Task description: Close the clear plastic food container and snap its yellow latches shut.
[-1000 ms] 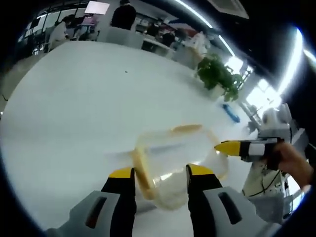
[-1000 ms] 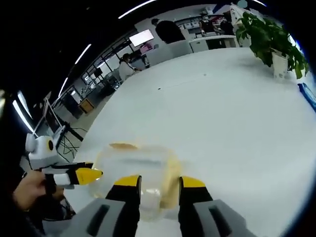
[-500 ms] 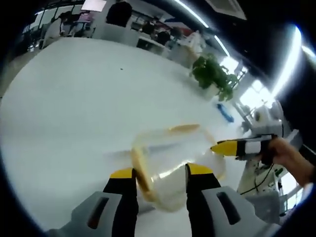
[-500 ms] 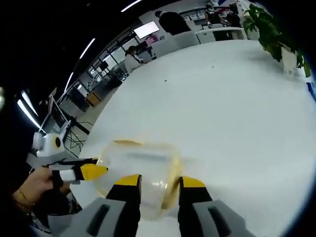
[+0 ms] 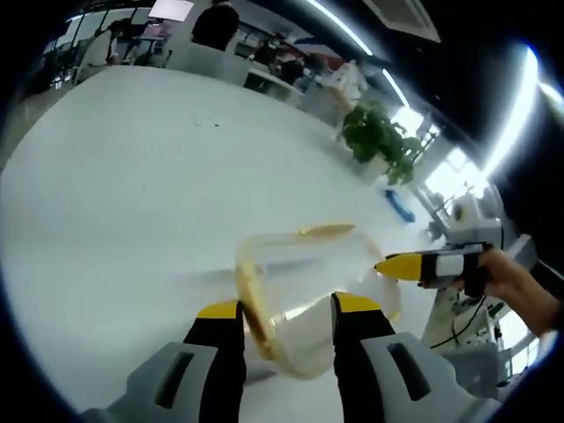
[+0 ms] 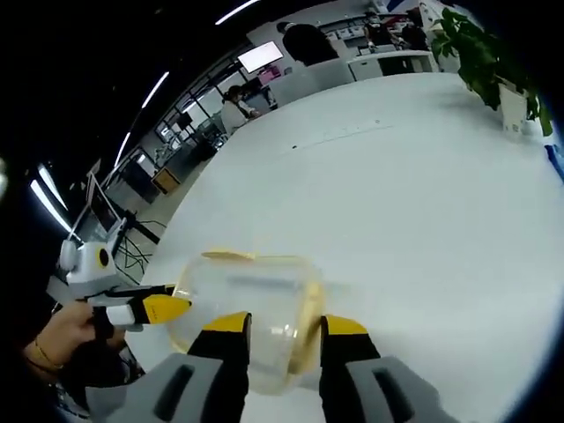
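A clear plastic food container [image 5: 304, 286] with yellow latches sits on the white table [image 5: 123, 194], its lid on top. One latch [image 5: 250, 295] runs along its left side, another [image 5: 328, 230] along the far edge. My left gripper [image 5: 287, 310] is open, with the container's near end between its jaws. The right gripper's yellow tip [image 5: 404, 264] touches the container's right side. In the right gripper view the container [image 6: 247, 300] lies just ahead of my open right gripper [image 6: 284, 326], and the left gripper's tip [image 6: 157, 308] sits at its left side.
A potted plant [image 5: 383, 141] [image 6: 483, 55] stands at the table's far side with a blue object [image 5: 398, 204] near it. A hand [image 5: 520, 289] holds the right gripper. People and desks stand beyond the table's far edge. A white device [image 6: 86, 260] stands off the table.
Both views have shifted slightly with the hands. The container and both grippers keep the same places relative to each other.
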`<state>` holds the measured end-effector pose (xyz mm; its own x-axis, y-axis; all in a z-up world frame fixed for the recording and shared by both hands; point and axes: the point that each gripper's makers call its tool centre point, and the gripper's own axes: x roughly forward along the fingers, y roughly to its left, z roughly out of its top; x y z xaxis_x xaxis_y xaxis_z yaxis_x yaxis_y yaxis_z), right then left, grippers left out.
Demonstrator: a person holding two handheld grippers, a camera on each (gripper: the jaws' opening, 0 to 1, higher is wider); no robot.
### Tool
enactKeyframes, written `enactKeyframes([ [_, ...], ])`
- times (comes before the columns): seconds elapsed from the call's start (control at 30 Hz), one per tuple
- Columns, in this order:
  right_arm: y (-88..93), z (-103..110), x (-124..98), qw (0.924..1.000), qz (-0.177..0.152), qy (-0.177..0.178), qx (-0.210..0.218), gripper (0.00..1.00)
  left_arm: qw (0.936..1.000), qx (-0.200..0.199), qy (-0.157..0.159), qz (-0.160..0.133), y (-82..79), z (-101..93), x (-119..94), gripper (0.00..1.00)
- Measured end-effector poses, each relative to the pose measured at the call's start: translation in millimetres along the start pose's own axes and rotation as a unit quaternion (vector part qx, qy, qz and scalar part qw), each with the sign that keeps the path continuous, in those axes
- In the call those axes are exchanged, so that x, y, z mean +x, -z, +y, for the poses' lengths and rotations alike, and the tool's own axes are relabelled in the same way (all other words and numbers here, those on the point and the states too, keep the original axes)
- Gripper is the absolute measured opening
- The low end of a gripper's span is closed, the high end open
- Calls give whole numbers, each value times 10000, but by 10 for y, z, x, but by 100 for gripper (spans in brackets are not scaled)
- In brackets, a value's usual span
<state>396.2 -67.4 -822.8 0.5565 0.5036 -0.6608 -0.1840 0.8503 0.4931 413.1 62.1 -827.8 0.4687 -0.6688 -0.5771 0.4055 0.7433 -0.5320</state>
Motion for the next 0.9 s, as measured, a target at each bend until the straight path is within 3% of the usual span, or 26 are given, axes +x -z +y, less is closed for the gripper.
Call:
enactKeyframes([
  [0.07,-6,13,1,9999,31,61,-96,29,10000,18,14,-9,-2,4,-5,37],
  [0.13,-35,11,-12,9984,6,144,-552,29,10000,20,15,-3,2,0,-9,38],
  [0.2,-66,27,-27,9907,5,248,-1341,29,9998,160,-97,-66,-15,17,-20,41],
  [0.27,-76,30,-35,9883,73,404,-1472,29,9980,570,-242,-147,-49,48,-29,45],
  [0.43,-155,106,-47,9884,-71,344,-1476,32,9984,515,-192,-131,-46,14,-26,43],
  [0.53,-209,40,-83,9725,63,699,-2221,31,9955,867,-351,-166,-66,18,-74,44],
  [0.7,-297,187,-64,9756,-145,429,-2146,31,9905,1212,-563,-309,-130,34,-149,42],
  [0.9,-319,342,-17,9694,-207,165,-2442,31,9823,1747,-490,-459,-238,-79,-212,45],
])
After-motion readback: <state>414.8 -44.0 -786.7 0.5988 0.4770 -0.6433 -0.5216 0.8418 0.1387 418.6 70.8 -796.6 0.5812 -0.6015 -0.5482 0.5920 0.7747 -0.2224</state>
